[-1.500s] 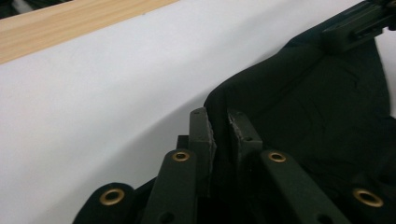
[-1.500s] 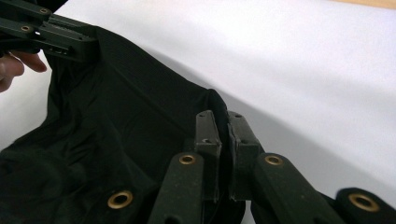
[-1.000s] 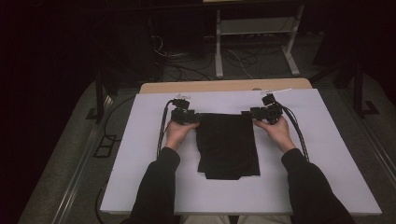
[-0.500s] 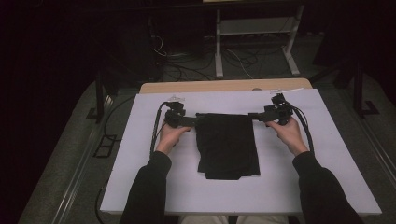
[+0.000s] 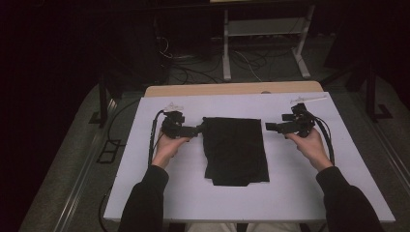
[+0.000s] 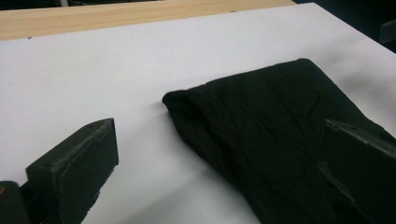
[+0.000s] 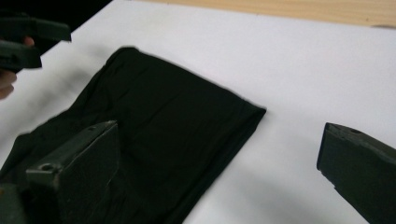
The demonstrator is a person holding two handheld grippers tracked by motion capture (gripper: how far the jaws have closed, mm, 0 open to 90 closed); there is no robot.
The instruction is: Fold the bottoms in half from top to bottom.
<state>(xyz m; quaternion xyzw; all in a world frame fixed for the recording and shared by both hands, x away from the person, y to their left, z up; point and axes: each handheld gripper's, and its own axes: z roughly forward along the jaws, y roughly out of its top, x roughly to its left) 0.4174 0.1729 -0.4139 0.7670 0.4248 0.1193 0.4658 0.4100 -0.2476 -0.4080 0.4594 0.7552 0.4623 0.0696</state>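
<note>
Left hand-held gripper [image 5: 197, 129], right hand-held gripper [image 5: 269, 126], jaws just opened, drawn off black cloth [image 5: 235, 149]

You have one folded black cloth [image 5: 235, 150] lying between your two tools, and nothing else loose on the one white table [image 5: 241, 203]. You hold two grippers: the left gripper [image 5: 196, 129] just beside the cloth's near corner, the right gripper [image 5: 270, 126] a little apart from the opposite corner. Each has two black jaws, four in all. Two hands, two dark sleeves.
</note>
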